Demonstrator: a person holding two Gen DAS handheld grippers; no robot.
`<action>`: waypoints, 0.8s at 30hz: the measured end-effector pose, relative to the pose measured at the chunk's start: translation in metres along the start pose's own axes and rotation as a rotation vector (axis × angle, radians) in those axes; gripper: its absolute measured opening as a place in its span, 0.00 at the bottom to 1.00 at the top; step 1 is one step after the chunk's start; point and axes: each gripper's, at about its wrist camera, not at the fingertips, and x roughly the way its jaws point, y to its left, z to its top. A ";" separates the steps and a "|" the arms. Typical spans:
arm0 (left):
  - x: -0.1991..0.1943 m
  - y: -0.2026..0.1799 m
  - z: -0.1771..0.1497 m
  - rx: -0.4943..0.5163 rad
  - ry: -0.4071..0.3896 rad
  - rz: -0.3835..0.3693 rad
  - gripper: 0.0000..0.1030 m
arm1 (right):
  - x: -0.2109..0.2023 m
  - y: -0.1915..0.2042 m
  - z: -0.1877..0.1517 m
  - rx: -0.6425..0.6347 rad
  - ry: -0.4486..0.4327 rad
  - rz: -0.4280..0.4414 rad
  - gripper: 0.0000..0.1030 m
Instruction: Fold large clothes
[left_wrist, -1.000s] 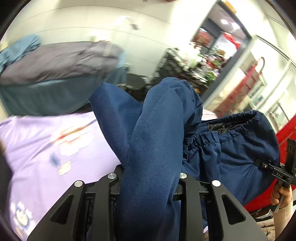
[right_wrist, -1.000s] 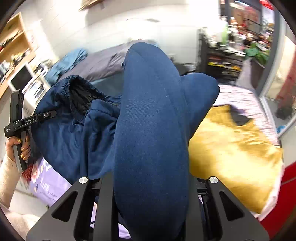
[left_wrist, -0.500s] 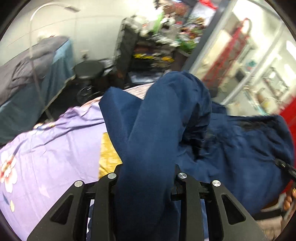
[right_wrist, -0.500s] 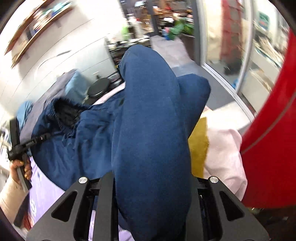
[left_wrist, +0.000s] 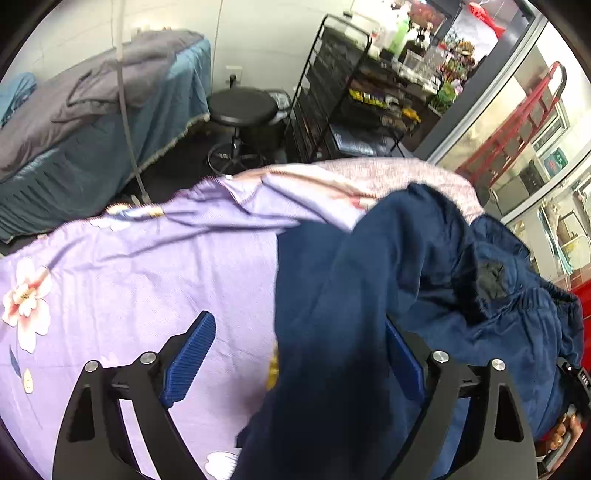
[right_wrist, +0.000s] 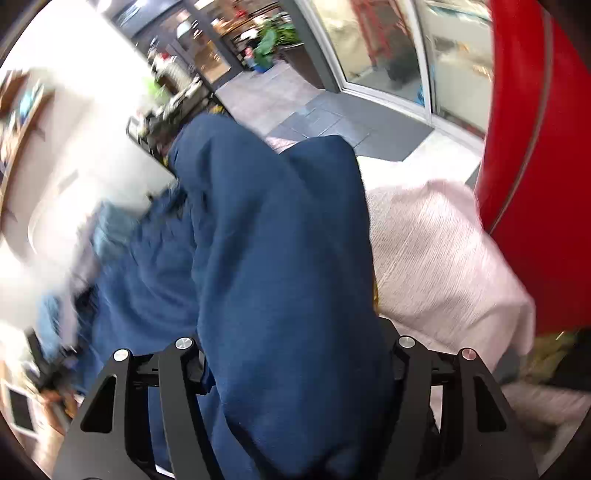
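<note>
Navy garment (left_wrist: 332, 295) bunched on the purple sheet (left_wrist: 129, 288); both jaws opening, left gripper (left_wrist: 295, 354) slack, right gripper (right_wrist: 291, 354) still filled. Folding unfinished.

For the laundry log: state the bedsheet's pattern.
Lilac bedsheet with pink-white flowers; left wrist view.

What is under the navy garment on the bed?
The navy garment lies on a purple flowered sheet; a yellow sliver peeks out at its edge. Whatever else it covers is hidden.
</note>
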 end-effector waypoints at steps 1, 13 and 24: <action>-0.009 -0.001 -0.003 0.000 -0.017 0.004 0.87 | -0.002 -0.001 0.002 0.020 -0.003 0.008 0.59; -0.067 -0.019 -0.044 -0.012 -0.107 -0.028 0.90 | -0.057 0.092 0.015 -0.251 -0.224 -0.299 0.74; -0.059 -0.079 -0.115 0.213 -0.046 0.074 0.91 | 0.047 0.303 -0.059 -0.857 0.126 0.143 0.73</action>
